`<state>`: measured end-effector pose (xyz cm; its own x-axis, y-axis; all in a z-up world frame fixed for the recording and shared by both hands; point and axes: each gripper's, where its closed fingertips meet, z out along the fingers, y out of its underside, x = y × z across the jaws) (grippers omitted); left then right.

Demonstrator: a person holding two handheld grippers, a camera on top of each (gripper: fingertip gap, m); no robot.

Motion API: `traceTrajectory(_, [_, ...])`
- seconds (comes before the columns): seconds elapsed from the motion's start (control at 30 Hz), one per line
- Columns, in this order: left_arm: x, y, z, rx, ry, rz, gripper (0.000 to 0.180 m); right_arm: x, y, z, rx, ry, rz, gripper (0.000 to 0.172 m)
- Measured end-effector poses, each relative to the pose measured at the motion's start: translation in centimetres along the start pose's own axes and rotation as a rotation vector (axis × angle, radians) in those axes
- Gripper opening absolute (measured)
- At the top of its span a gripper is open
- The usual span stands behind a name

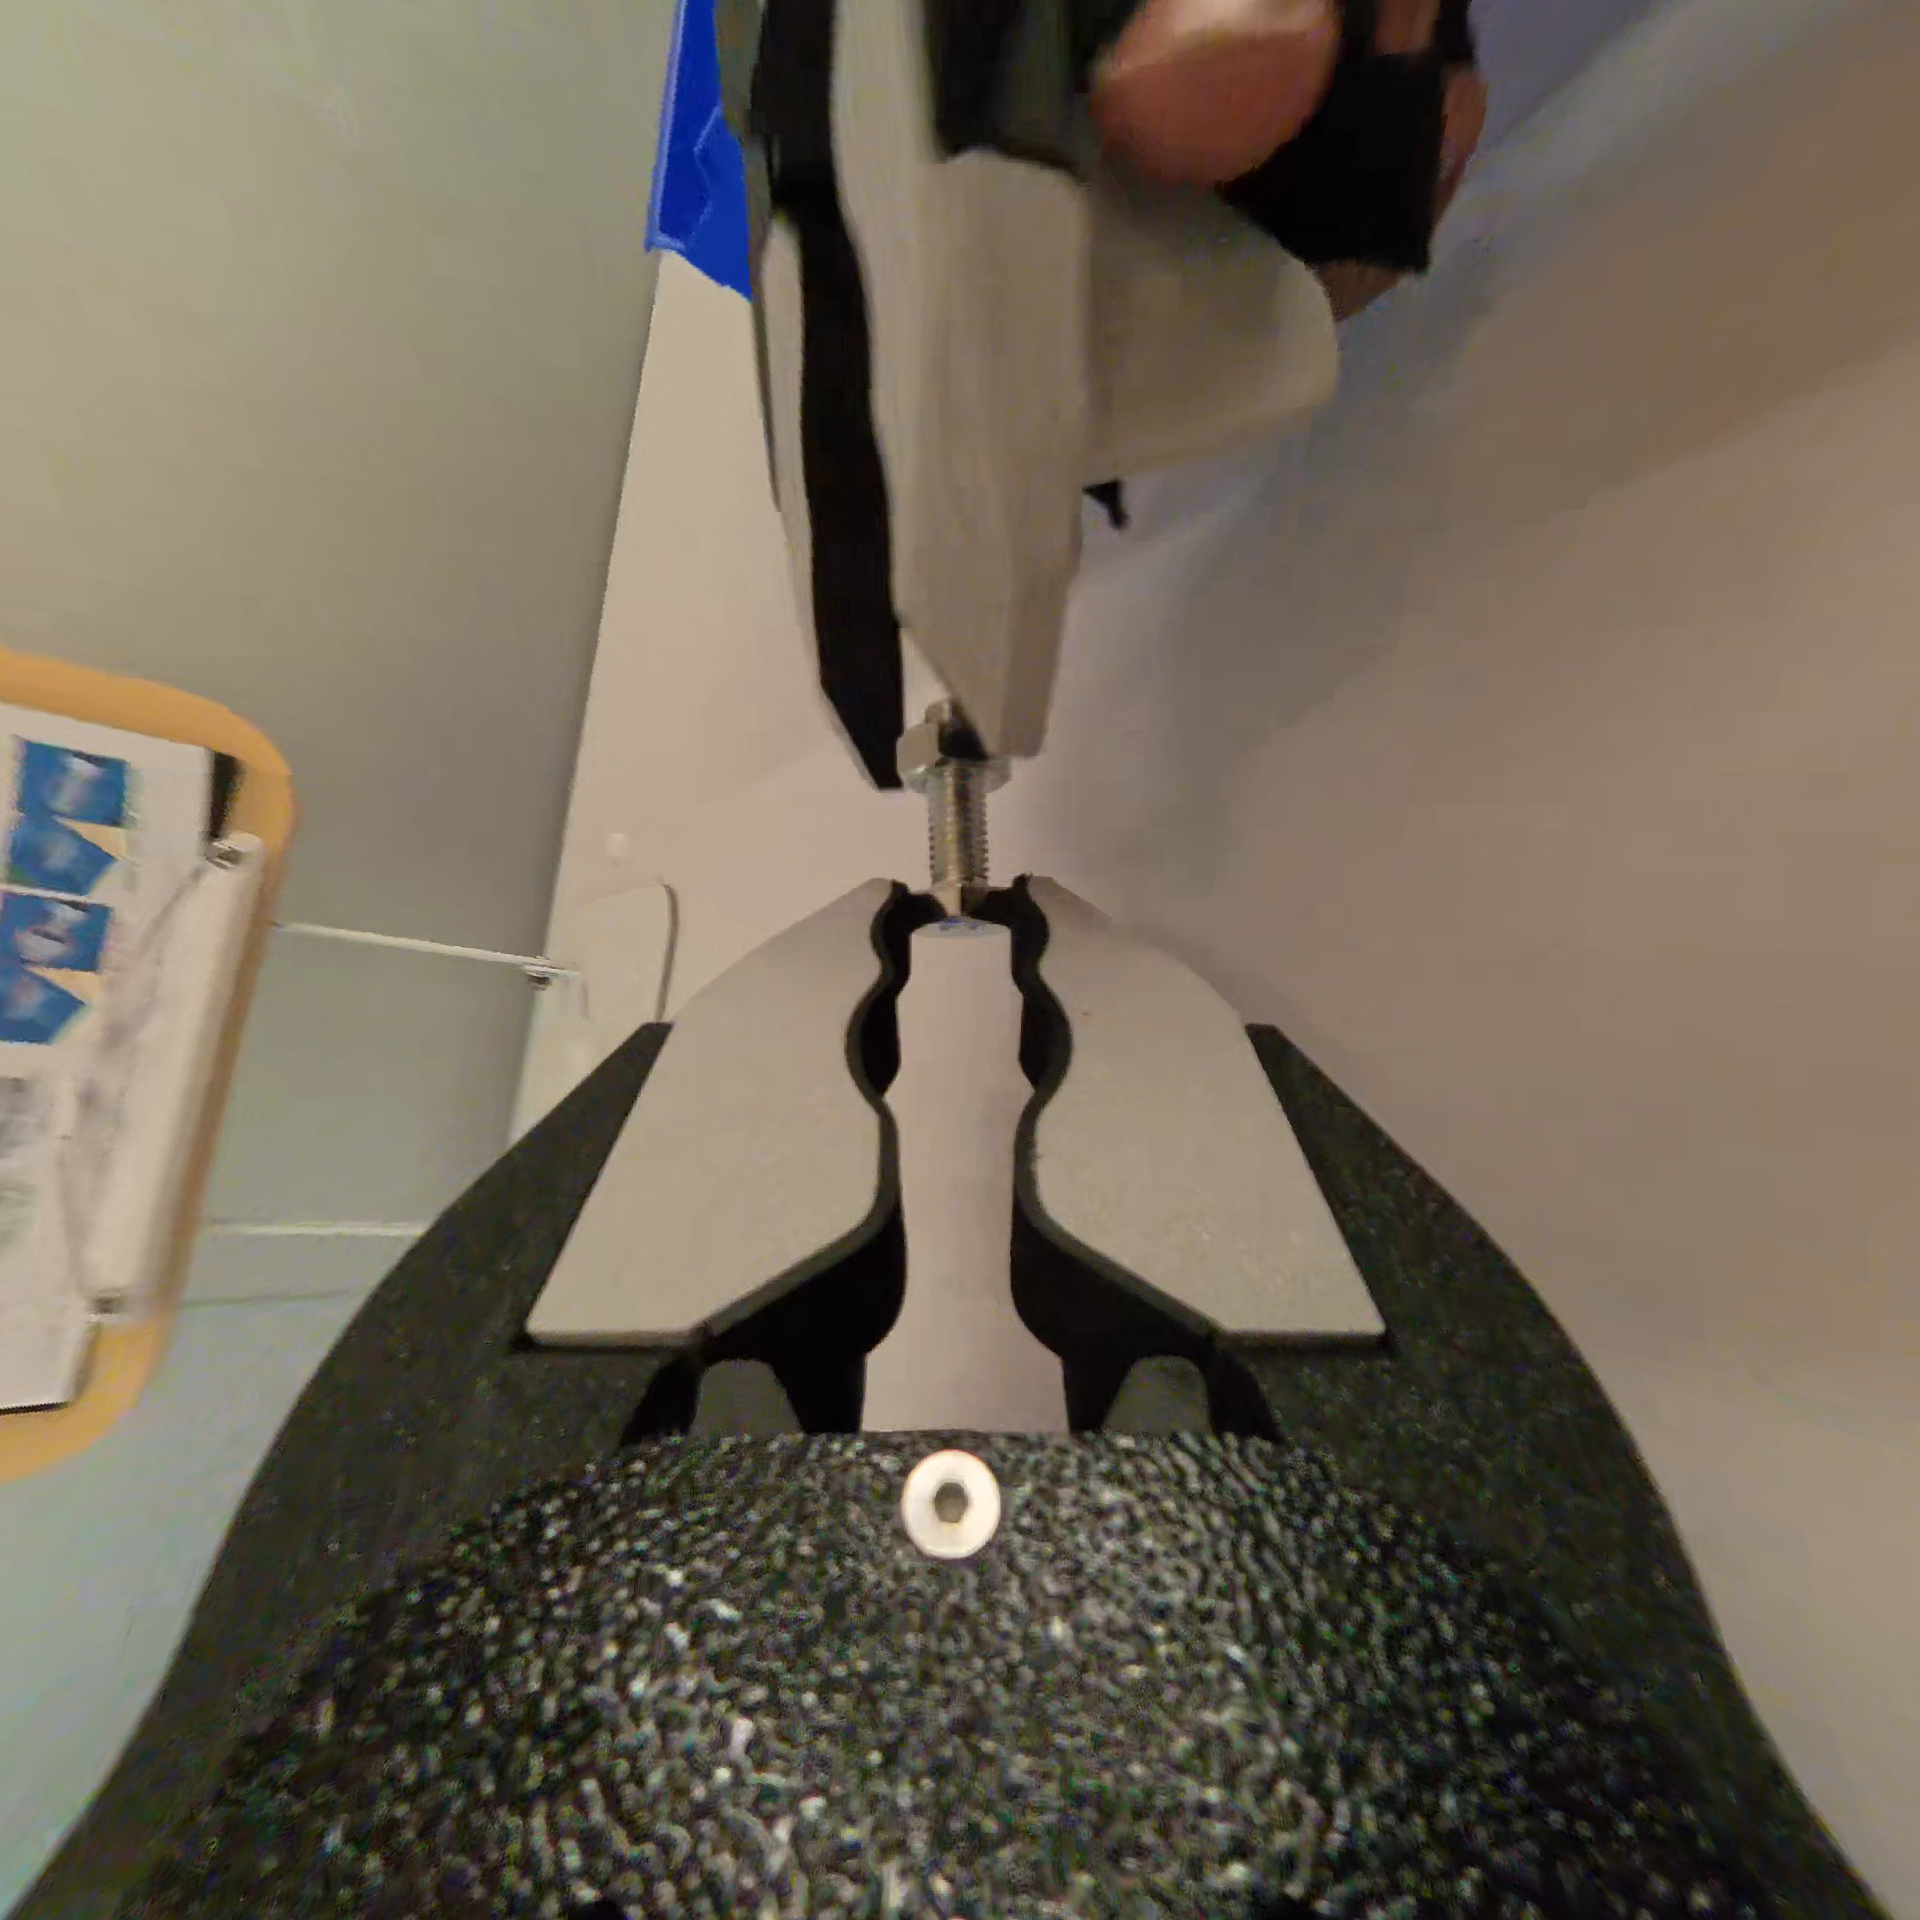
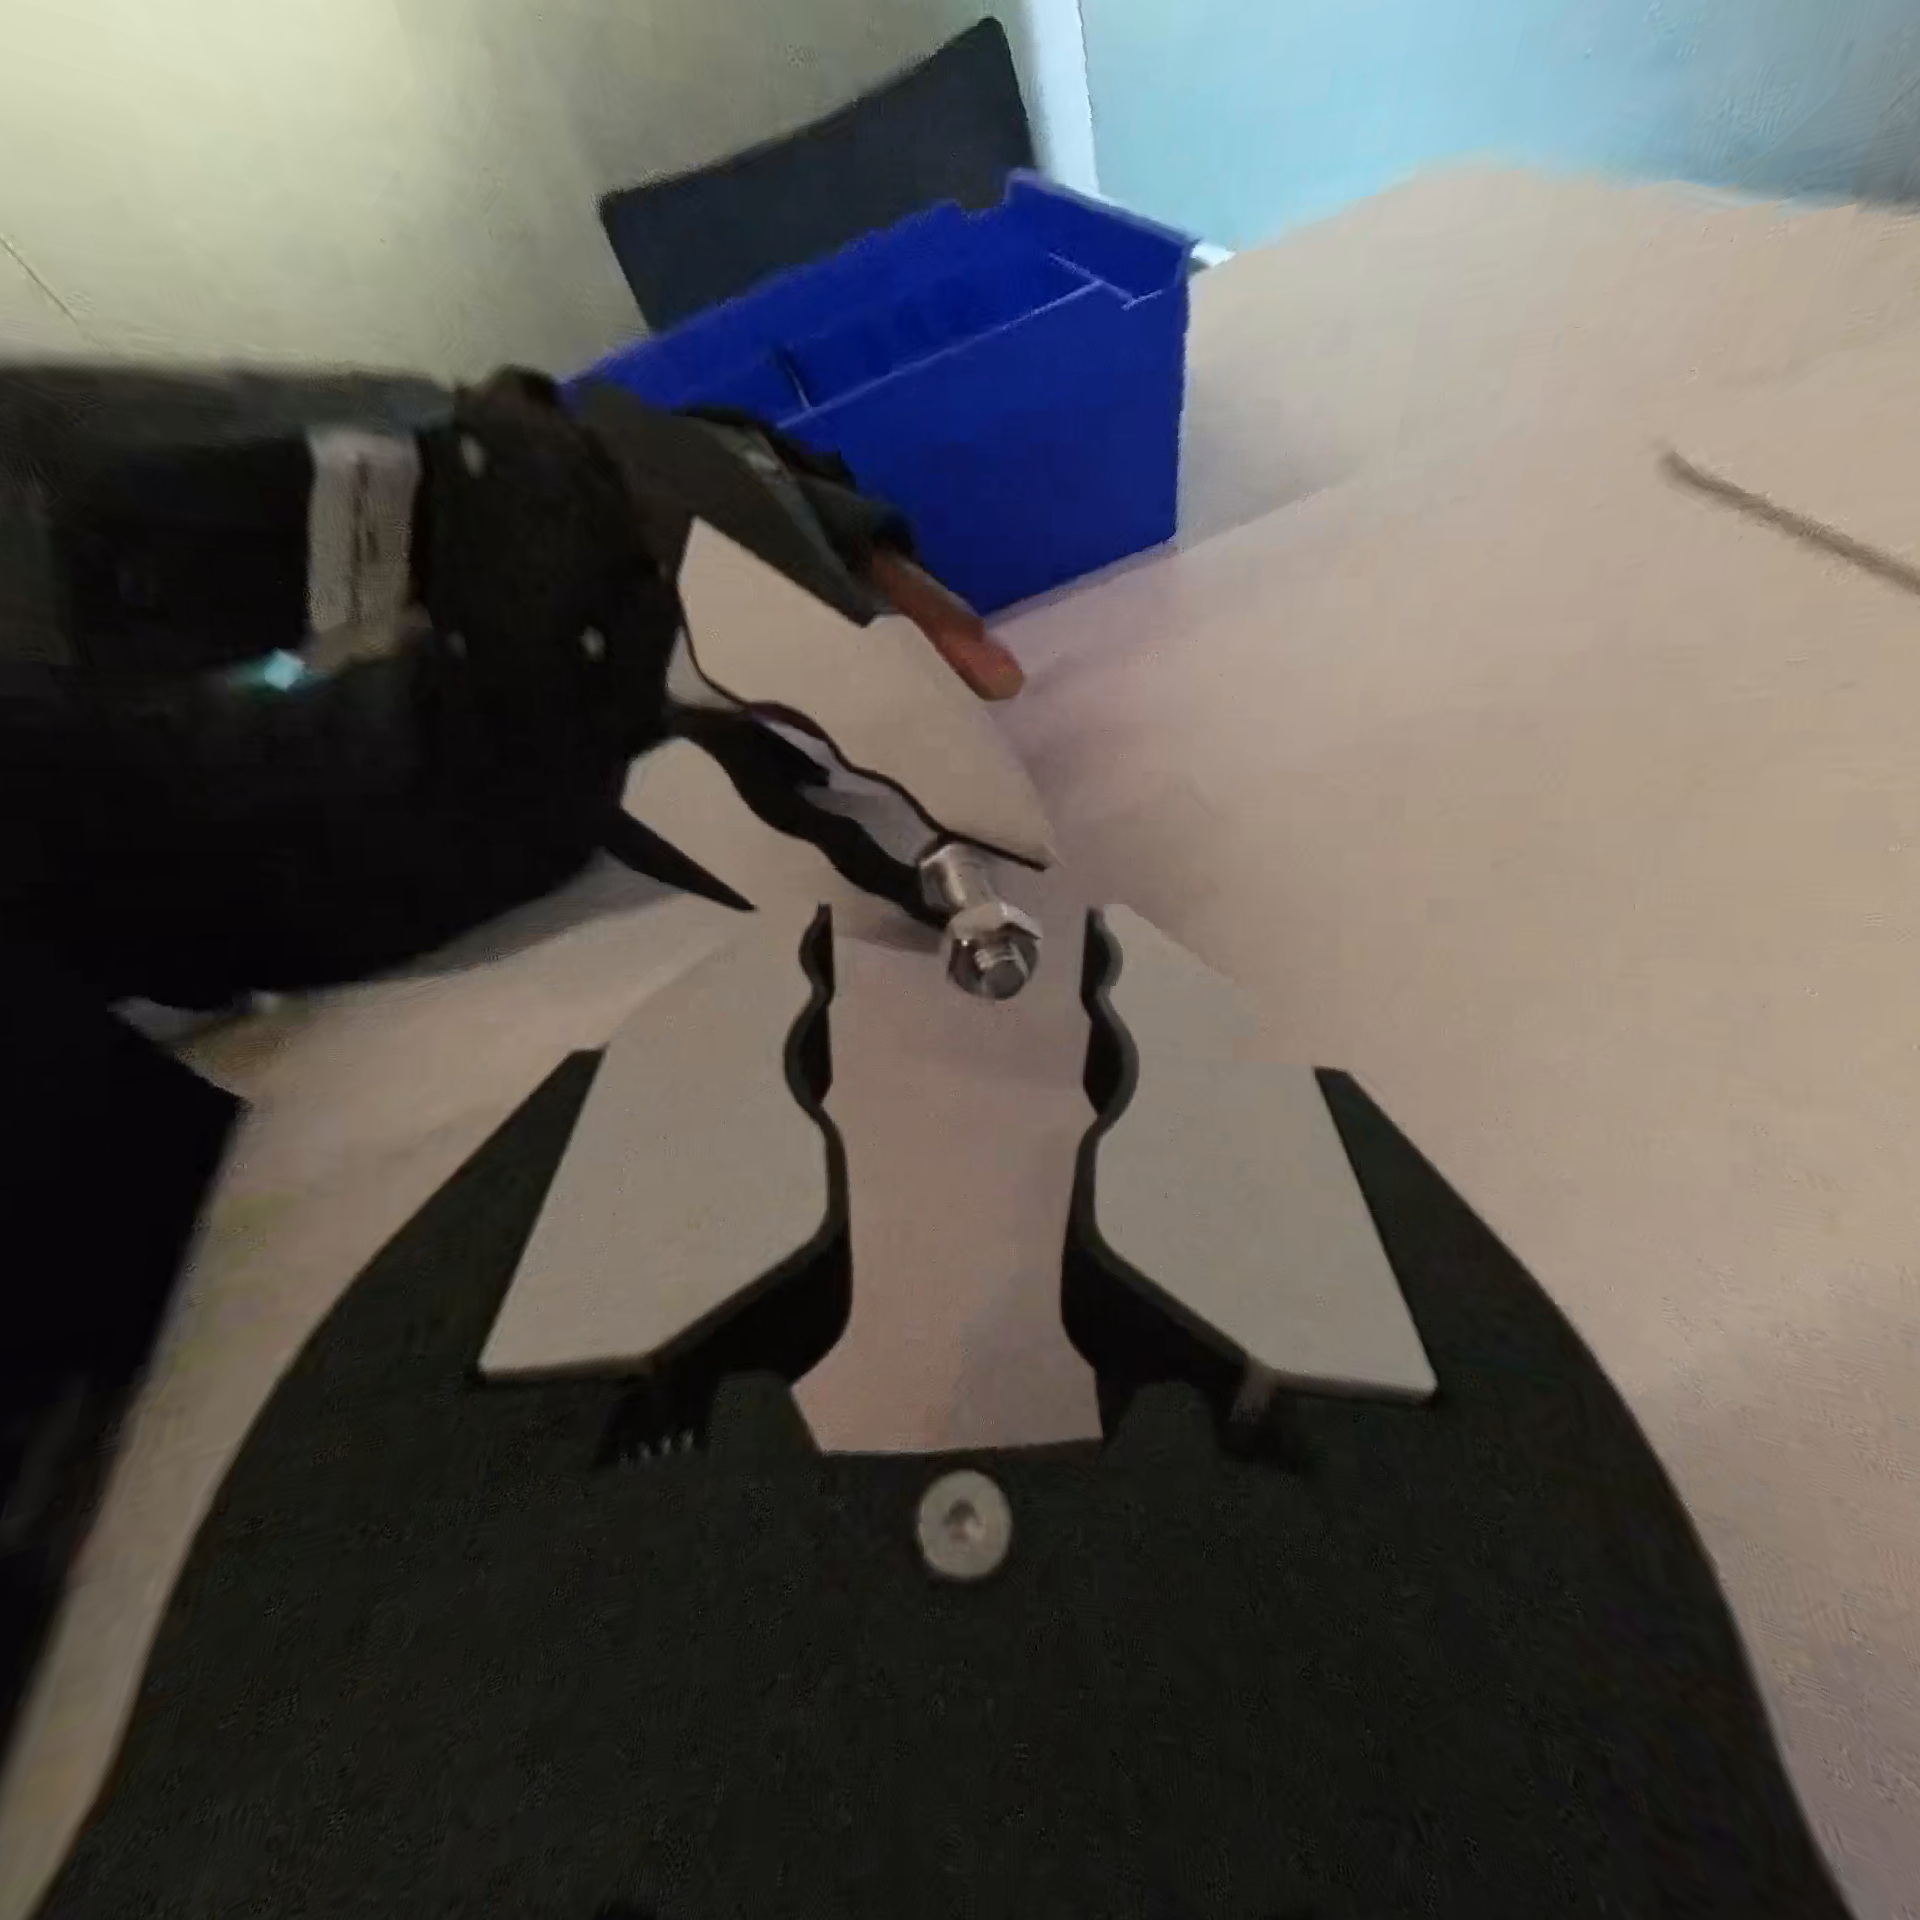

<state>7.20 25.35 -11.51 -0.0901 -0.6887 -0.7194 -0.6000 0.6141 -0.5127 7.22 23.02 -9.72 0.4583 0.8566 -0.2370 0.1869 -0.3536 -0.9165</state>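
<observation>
In the left wrist view, my left gripper (image 1: 961, 899) is shut on the head end of a silver threaded bolt (image 1: 954, 831), which points away from me. A silver hex nut (image 1: 951, 771) sits on the bolt's far end. My right gripper (image 1: 951, 764) comes in from above with its fingers on either side of that nut. In the right wrist view, my right gripper (image 2: 958, 925) is open. The nut (image 2: 992, 951) lies between its fingertips with a gap on each side. The left gripper (image 2: 961, 883) reaches in from the left holding the bolt (image 2: 948, 878).
A blue divided bin (image 2: 987, 416) stands on the pale table (image 2: 1455, 727) behind the grippers, with a dark cushion-like thing (image 2: 831, 156) behind it. A tan-framed board with papers (image 1: 104, 1039) is at the left. A gloved hand (image 1: 1247, 104) holds the right gripper. The tips of both grippers are at nearly the same place.
</observation>
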Motion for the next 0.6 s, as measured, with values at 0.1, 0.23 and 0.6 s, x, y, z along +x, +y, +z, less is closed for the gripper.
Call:
traceTrajectory(0.1, [0.3,0.0,-0.2,0.034,0.078,-0.121,0.018,0.3,0.0,-0.4,-0.049,0.135,-0.298,0.05])
traceTrajectory(0.23, [0.8,-0.6,-0.5,0.089,0.15,-0.191,0.018,-0.3,0.4,-0.1,-0.091,0.177,-0.504,0.04])
traceTrajectory(0.6, [0.1,0.0,0.1,-0.019,-0.036,0.135,0.018,0.2,1.5,0.5,-0.066,-0.003,0.135,0.018])
